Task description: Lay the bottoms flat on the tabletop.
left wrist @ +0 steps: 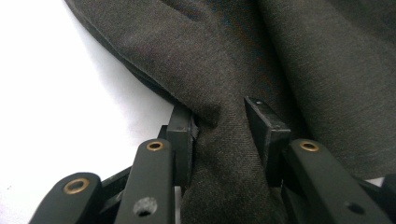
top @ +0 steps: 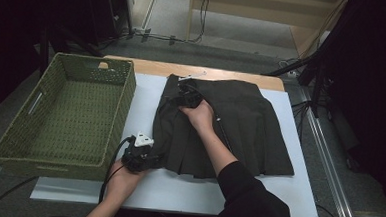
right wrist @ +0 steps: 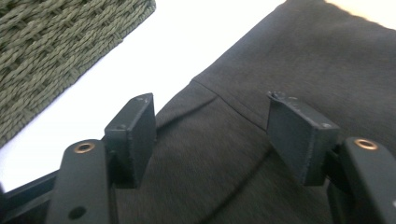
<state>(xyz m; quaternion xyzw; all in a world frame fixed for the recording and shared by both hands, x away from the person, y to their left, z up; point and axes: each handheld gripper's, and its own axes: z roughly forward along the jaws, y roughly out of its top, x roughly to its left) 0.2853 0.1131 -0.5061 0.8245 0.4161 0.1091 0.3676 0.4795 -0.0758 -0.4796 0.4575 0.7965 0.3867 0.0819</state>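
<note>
Left gripper view, jaws gripping unlabelled skirt [left wrist: 224, 154]

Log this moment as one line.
left tongs: shut on skirt hem | right tongs: open over skirt waistband | skirt: flat on white mat | woven basket: left of skirt

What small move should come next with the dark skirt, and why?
Probably lower and close the right hand-held gripper on the skirt near its waistband. Its jaws stand open over the cloth, gripping nothing, while the left hand-held gripper already pinches a fold at the hem.
</note>
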